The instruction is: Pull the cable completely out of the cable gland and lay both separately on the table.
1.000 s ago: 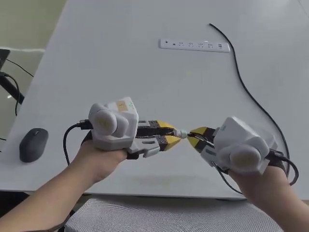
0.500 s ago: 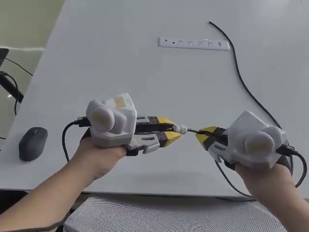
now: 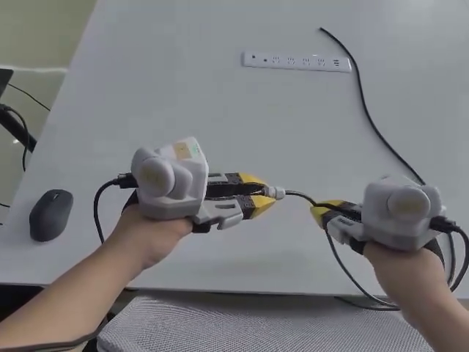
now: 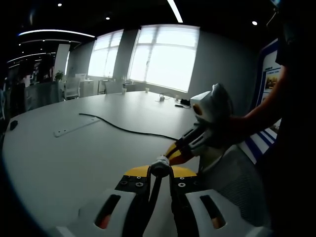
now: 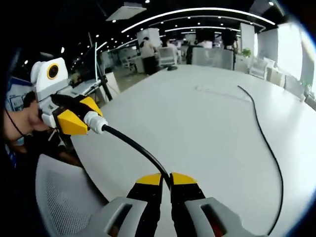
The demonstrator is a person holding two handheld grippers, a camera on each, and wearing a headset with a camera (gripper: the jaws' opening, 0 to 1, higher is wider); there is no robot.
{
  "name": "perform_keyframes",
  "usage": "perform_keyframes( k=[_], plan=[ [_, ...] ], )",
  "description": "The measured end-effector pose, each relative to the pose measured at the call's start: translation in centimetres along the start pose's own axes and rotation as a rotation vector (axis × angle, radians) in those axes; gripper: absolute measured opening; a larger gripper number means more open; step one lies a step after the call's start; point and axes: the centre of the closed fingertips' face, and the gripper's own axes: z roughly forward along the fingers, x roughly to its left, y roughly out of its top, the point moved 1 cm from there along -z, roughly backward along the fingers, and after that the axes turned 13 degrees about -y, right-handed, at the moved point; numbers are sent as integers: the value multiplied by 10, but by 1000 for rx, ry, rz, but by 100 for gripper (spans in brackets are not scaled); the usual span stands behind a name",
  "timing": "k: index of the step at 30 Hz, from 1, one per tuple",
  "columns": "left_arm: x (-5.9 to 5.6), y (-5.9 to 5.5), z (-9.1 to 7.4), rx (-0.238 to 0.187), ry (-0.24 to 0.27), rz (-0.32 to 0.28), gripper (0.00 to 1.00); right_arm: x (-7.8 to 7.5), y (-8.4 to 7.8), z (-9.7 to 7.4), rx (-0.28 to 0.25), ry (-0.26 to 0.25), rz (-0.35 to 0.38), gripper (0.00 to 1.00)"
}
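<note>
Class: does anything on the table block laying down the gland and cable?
Nothing visible: the table below the gland and cable is bare; mouse, power strip and loose cord lie aside.

Table (image 3: 220, 125) centre open; power strip (image 3: 297, 61), cord (image 3: 375, 128) beyond; mouse (image 3: 50, 215) left.

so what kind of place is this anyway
Probably an open-plan office: a long white table with a power strip and computer mouse on it, large windows, and desks under ceiling strip lights behind.
</note>
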Motion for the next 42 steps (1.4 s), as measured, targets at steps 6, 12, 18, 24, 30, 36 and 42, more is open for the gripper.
perform_keyframes(
  k=[6,12,18,24,30,36,42],
  plan=[
    [0,0,0,-2,-1,3,15,-7,-15,7,62,-12,146,0],
    [-1,1,1,-3,-7,7,15,-9,-26,12,94,-12,264,0],
    [-2,1,2,-1,-11,8,15,-8,-28,15,104,-19,274,0],
    [-1,2,0,-5,-7,3,15,-6,-28,12,94,-7,244,1],
    [0,2,-2,-8,-1,4,15,-6,-26,7,58,7,206,1],
    [0,6,-3,-16,6,10,15,-4,-24,2,20,23,167,2],
    [1,6,-4,-13,15,8,15,3,-19,-4,-9,55,58,13]
  ],
)
